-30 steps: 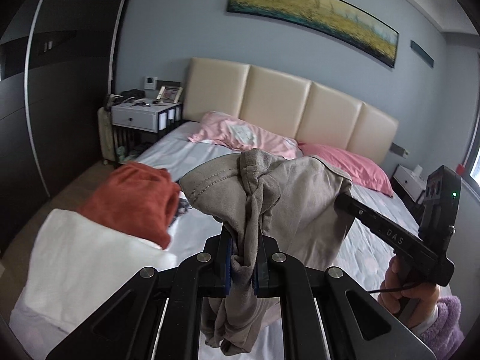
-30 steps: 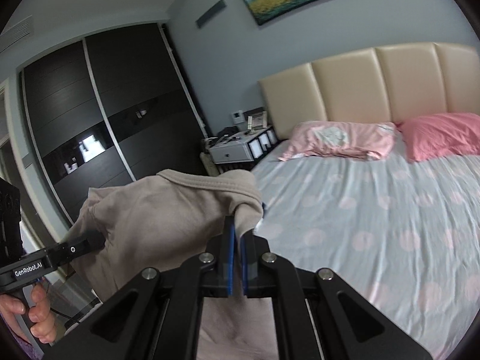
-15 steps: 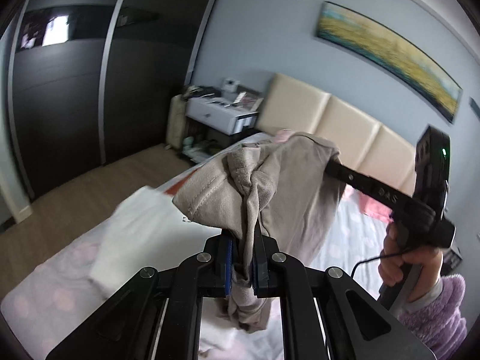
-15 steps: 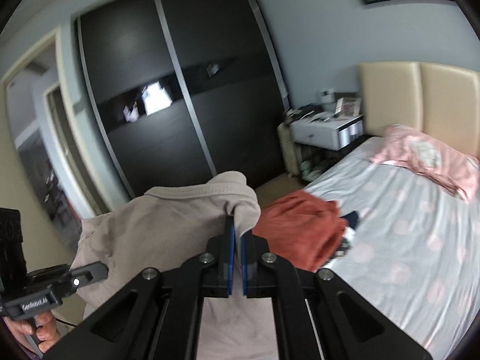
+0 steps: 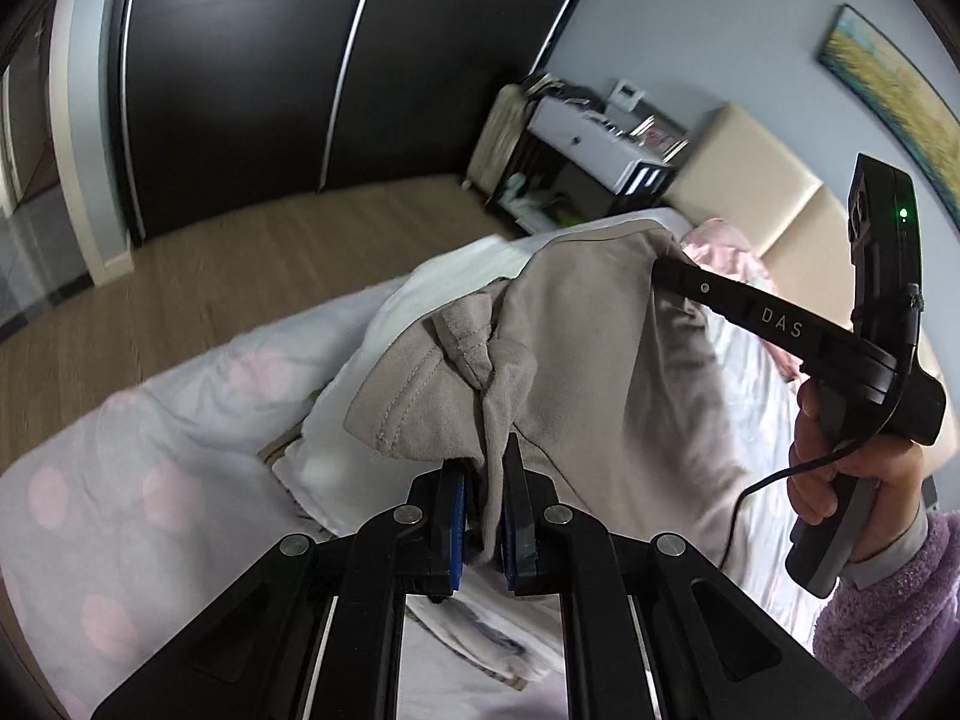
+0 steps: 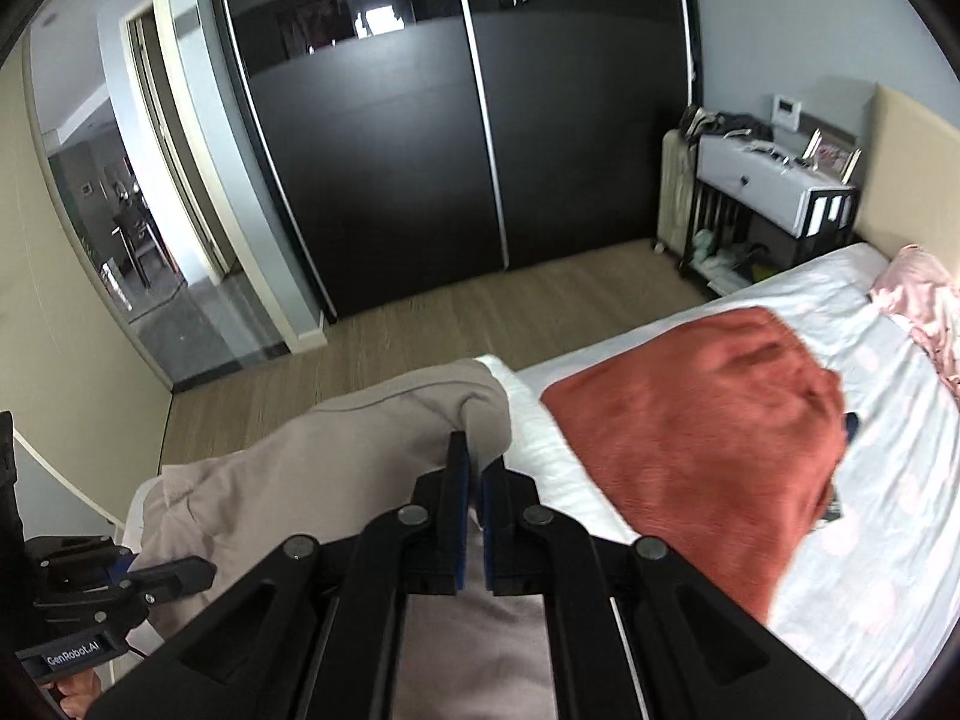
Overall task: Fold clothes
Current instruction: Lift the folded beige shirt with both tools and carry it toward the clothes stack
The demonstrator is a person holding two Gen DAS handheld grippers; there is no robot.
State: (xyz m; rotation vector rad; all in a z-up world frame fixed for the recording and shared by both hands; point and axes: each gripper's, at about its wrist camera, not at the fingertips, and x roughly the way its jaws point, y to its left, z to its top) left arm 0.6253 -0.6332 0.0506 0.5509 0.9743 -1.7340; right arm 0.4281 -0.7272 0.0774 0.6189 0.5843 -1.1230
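Bedroom with dark sliding wardrobe doors [image 6: 456, 138] across the top of both views, wood floor [image 5: 198, 276] below them, bed [image 5: 150, 438] with a pale pink-dotted sheet filling the lower frame. Beige garment [image 5: 576, 360] held up off the bed at centre frame, stretched between both tools. Left gripper [image 5: 483, 516] at bottom centre of the left view, fingers closed on a bunched, seamed edge of the garment. Right gripper [image 6: 474, 510] at bottom centre of the right view, fingers pinched nearly flat on a thin fold of the same cloth. Seen only from the left view: right hand [image 5: 840, 468] with a purple fleece cuff at the right edge, a gold-toned painting [image 5: 888, 78] upper right, white folded fabric [image 5: 420, 300] under the garment. Seen only from the right view: rust-red cloth [image 6: 708, 432] lying on the sheet at right, glass doorway [image 6: 138, 210] at left, pink pillow [image 6: 924, 300] at the far right edge. Nightstand [image 6: 774, 192] in both, blurred in the left view. Lower part of the garment hidden behind the tool bodies; left hand nearly cut off at the lower left corner of the right view.
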